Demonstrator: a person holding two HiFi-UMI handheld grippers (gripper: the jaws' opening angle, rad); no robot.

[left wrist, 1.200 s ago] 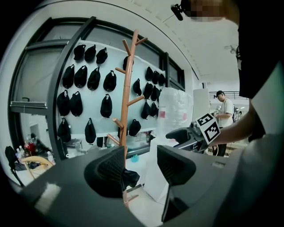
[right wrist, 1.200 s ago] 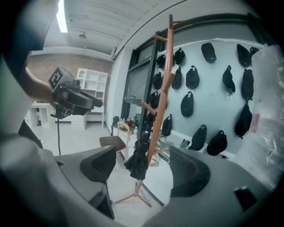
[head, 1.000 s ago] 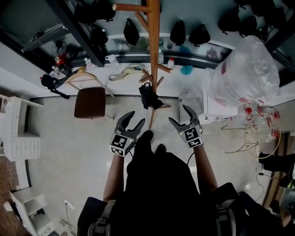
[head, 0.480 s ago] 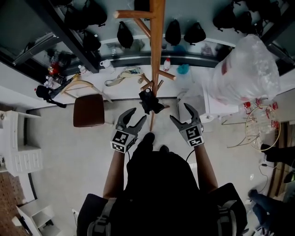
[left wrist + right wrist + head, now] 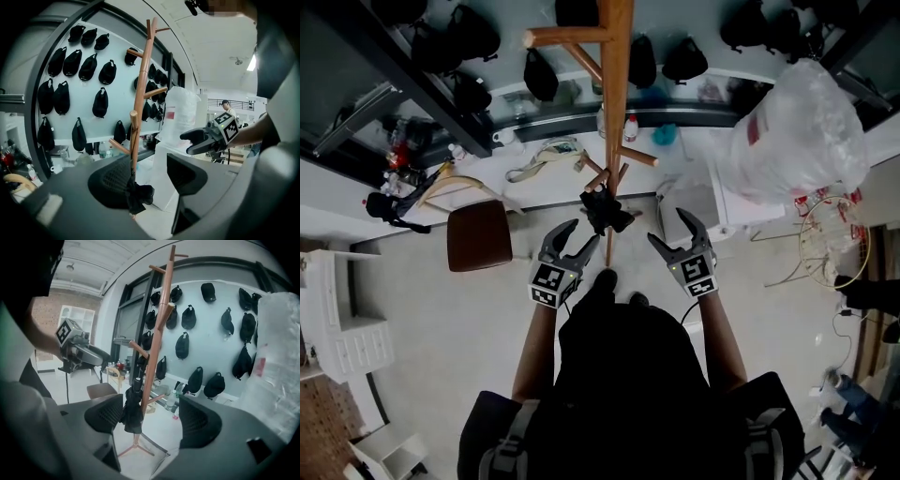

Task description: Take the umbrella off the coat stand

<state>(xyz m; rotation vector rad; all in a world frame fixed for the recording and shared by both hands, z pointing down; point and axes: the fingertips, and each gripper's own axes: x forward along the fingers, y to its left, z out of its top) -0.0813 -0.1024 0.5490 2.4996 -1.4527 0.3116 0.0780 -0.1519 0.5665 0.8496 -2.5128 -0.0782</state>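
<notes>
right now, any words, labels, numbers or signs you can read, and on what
No readable text anywhere.
Red label on the clear plastic bag: blurred, unreadable.
White bottle: label too small.
Square markers on the left gripper and right gripper: black-and-white patterns, no letters.

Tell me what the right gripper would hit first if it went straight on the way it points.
Probably the umbrella on the stand: it hangs in line between the right gripper's open jaws, though depth is unclear.
</notes>
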